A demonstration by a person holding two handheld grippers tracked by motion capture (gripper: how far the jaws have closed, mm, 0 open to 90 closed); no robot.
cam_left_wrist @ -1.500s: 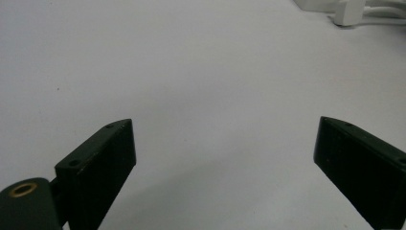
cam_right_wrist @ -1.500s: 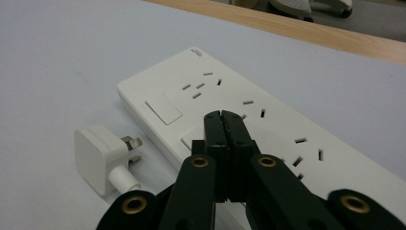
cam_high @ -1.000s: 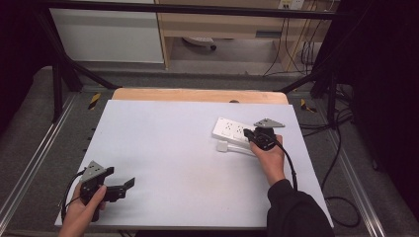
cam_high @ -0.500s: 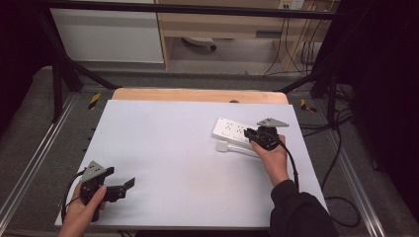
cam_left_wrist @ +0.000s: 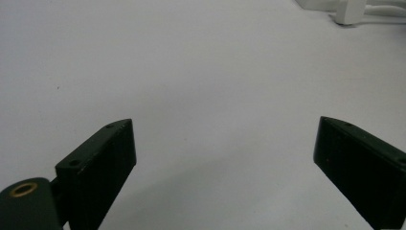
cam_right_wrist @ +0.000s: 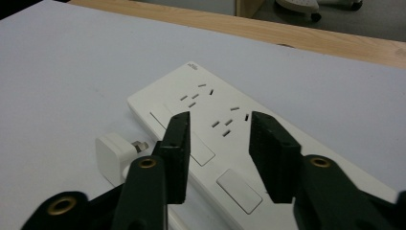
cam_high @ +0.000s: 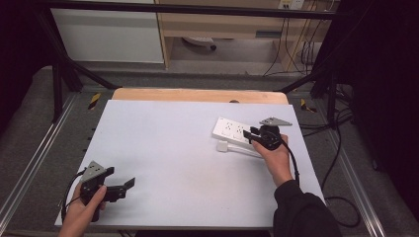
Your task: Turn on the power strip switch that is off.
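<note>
Across the white counter little has shifted in the last second: my right tongs have crept slightly along the power strip at right of centre in the high view, jaws partly parted over its sockets, pinching nothing. The plug lies just beside it; my left tongs, spread wide, stay idle at lower left, so I judge a grasp is only being lined up.

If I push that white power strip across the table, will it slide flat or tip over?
The power strip lies flat, long and low, so it would likely slide, not tip. Its casing looks like smooth hard plastic, probably stiff and slick on the table. Pushed near one end, it may swivel. The white plug lies beside it; whether it would drag along is unclear.
</note>
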